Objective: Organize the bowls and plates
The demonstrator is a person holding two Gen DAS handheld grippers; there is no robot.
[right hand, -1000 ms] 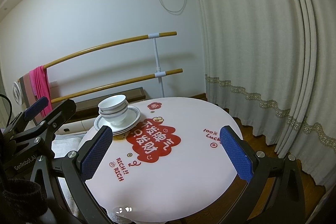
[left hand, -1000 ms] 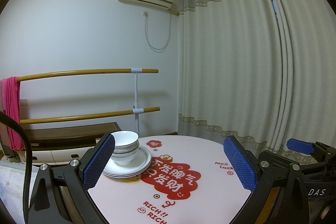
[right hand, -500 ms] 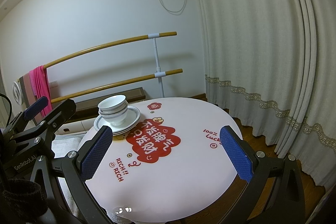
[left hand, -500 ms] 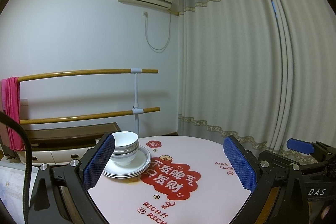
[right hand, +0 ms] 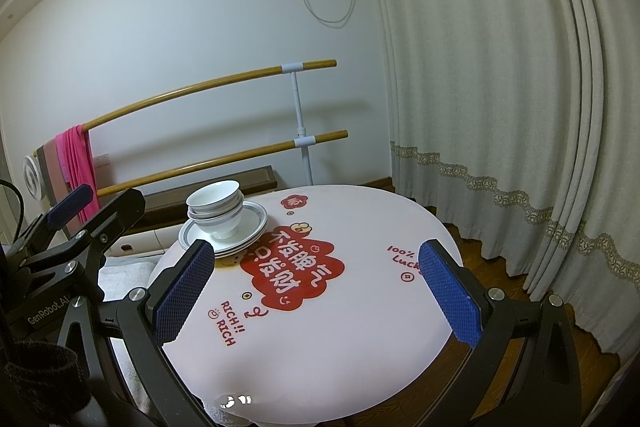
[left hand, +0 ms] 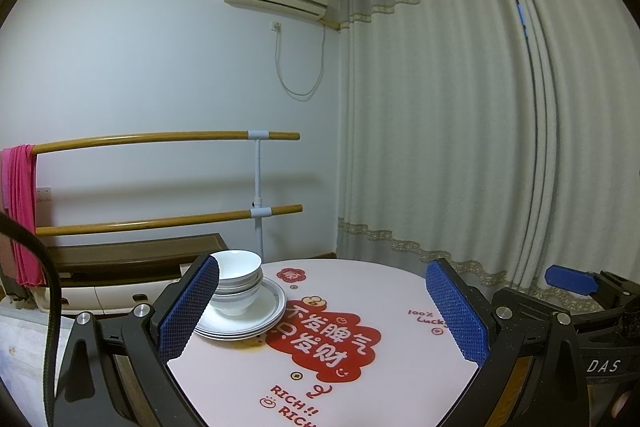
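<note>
A stack of white bowls (left hand: 237, 281) (right hand: 216, 205) sits on a stack of white plates with grey rims (left hand: 260, 321) (right hand: 252, 227), at the far left of the round pink table (left hand: 380, 379) (right hand: 340, 339). My left gripper (left hand: 322, 311) is open and empty, held near the table's front, its left finger in front of the stack. My right gripper (right hand: 316, 287) is open and empty above the near side of the table. Each gripper shows at the edge of the other's view.
The table carries a red printed sticker (right hand: 292, 275). Behind it stand two wooden rails on a white post (right hand: 298, 143) with a pink cloth (right hand: 76, 163). White curtains (right hand: 520, 107) hang at the right. Wooden floor (right hand: 516, 287) shows beyond the table's right edge.
</note>
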